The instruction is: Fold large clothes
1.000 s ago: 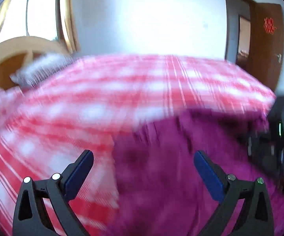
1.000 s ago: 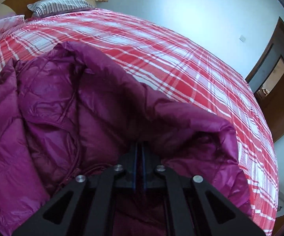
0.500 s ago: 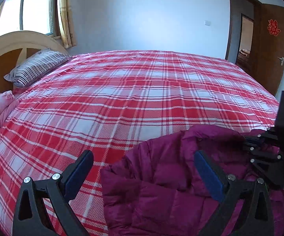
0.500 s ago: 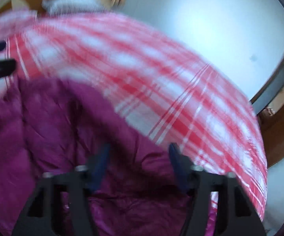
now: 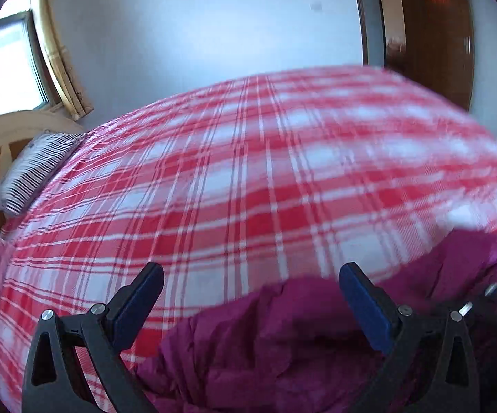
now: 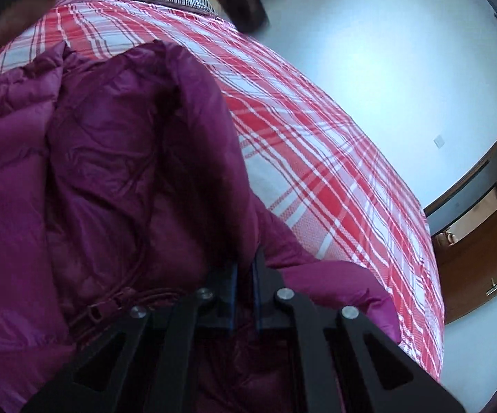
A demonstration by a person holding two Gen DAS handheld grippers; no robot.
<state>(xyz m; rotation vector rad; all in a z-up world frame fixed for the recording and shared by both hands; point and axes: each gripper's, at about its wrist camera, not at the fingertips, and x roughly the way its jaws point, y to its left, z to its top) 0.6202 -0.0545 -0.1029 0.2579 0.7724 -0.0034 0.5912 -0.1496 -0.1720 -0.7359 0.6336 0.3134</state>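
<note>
A magenta puffer jacket (image 6: 110,172) lies bunched on the red-and-white plaid bed cover (image 6: 334,179). In the right wrist view my right gripper (image 6: 245,275) is shut on a raised fold of the jacket, and a strip of fabric runs up between its pads. The jacket's zipper (image 6: 110,304) shows just left of the fingers. In the blurred left wrist view my left gripper (image 5: 250,296) is open, with nothing between its blue pads. It hangs over the jacket (image 5: 282,351) near that garment's far edge.
A striped pillow (image 5: 38,168) rests by the wooden headboard (image 5: 7,130) under a window (image 5: 3,65). A brown door (image 5: 431,34) stands beyond the bed (image 5: 248,189). A blurred hand (image 6: 17,10) shows at the top left of the right wrist view.
Half a second ago the right gripper stood open over the jacket; now it is shut on a fold. The left gripper has swept sideways, staying open, and the jacket sits lower right in its view.
</note>
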